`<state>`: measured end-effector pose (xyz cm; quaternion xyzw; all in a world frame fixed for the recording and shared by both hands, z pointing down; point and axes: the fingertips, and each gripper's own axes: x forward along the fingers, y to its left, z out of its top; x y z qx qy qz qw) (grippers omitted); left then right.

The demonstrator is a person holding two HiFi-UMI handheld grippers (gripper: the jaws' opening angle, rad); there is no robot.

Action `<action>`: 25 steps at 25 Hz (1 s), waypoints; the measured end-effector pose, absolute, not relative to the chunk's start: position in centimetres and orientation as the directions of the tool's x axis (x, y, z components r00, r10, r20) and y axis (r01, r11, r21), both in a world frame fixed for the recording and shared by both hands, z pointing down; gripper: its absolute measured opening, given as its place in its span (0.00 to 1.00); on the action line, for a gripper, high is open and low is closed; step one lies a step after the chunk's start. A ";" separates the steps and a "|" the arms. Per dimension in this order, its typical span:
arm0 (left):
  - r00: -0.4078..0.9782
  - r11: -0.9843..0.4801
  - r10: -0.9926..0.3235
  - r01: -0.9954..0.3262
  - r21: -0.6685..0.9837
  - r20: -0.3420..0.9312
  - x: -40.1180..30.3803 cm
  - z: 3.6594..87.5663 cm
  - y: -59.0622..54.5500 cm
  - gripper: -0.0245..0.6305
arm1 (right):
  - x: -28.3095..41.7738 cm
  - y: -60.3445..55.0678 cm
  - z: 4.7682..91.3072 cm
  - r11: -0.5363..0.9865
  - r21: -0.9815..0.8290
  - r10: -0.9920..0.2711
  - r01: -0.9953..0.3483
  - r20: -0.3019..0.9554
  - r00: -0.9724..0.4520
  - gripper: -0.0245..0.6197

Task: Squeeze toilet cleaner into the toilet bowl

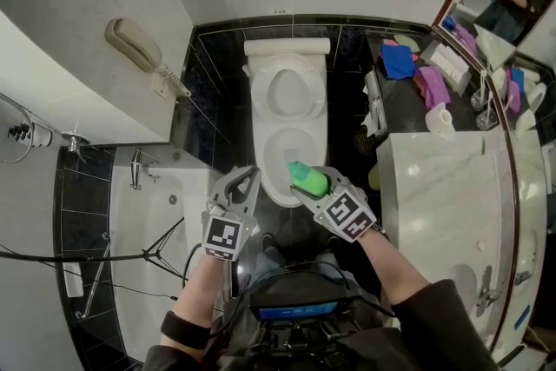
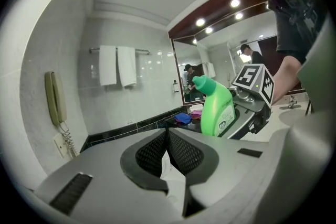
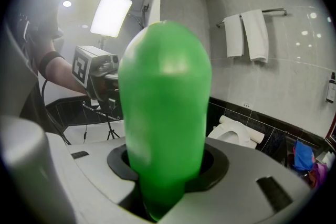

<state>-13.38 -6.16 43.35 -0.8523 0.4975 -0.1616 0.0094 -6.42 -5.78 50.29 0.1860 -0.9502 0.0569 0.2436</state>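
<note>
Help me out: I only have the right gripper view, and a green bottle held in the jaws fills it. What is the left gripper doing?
Observer: The left gripper is shut, with nothing between its jaws.
Operator: Is there a cap on the bottle?
Observer: Yes. In the left gripper view the bottle has a green cap on top.
Operator: Where is the bottle relative to the toilet?
Observer: In the head view it lines up with the front rim of the bowl.
</note>
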 end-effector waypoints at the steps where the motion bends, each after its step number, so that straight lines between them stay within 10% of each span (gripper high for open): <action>1: 0.451 -0.504 -0.852 -0.844 -0.182 0.266 -13.4 43.3 -6.2 0.07 | -6.5 -5.8 50.4 0.927 -0.017 -0.318 -0.374 0.495 -0.809 0.32; 16: 0.426 -0.477 -0.868 -0.570 -0.669 0.256 -11.5 40.1 -6.1 0.41 | -8.7 -4.3 49.9 0.956 -0.084 -0.171 -0.281 0.621 -0.765 0.32; 25: 0.449 -0.397 -0.858 -0.273 -0.876 0.248 -10.4 38.9 -5.4 0.42 | -8.7 -3.6 50.3 0.964 -0.088 -0.136 -0.249 0.645 -0.752 0.32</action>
